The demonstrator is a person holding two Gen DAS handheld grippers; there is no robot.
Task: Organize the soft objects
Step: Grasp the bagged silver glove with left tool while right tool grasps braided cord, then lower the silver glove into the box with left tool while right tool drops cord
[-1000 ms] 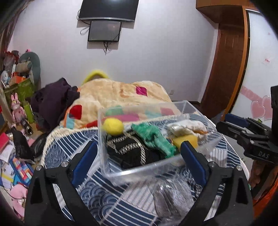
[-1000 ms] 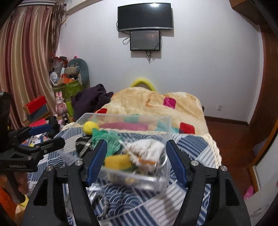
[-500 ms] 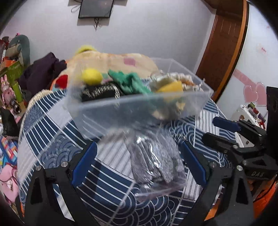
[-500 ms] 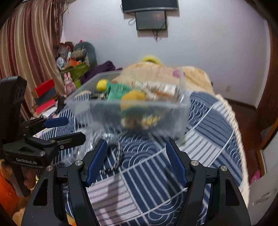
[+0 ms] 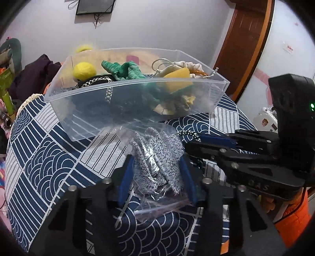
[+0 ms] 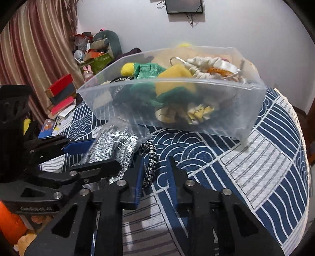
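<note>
A clear plastic bin [image 5: 126, 102] on the blue patterned bedspread holds a yellow ball [image 5: 84, 69], a green knit piece [image 5: 126, 70], a yellow sponge [image 5: 178, 77] and white cloth. In front of it lies a clear bag of grey speckled gloves [image 5: 157, 157]. My left gripper [image 5: 156, 173] straddles the bag, jaws partly closed against its sides. My right gripper [image 6: 154, 167] is half closed around a black-and-white braided cord [image 6: 150, 157] lying on the bedspread. The bin [image 6: 226, 110] and the glove bag [image 6: 114, 145] also show in the right wrist view.
The bedspread [image 6: 265, 157] drops off at the right. Clutter, red boxes [image 6: 61, 92] and a striped curtain [image 6: 39, 49] stand left of the bed. A wooden door [image 5: 246, 43] is at the right. A screen [image 5: 94, 6] hangs on the far wall.
Both grippers have dropped to the bedspread in front of the bin and narrowed: the left around the glove bag, the right around the braided cord.
</note>
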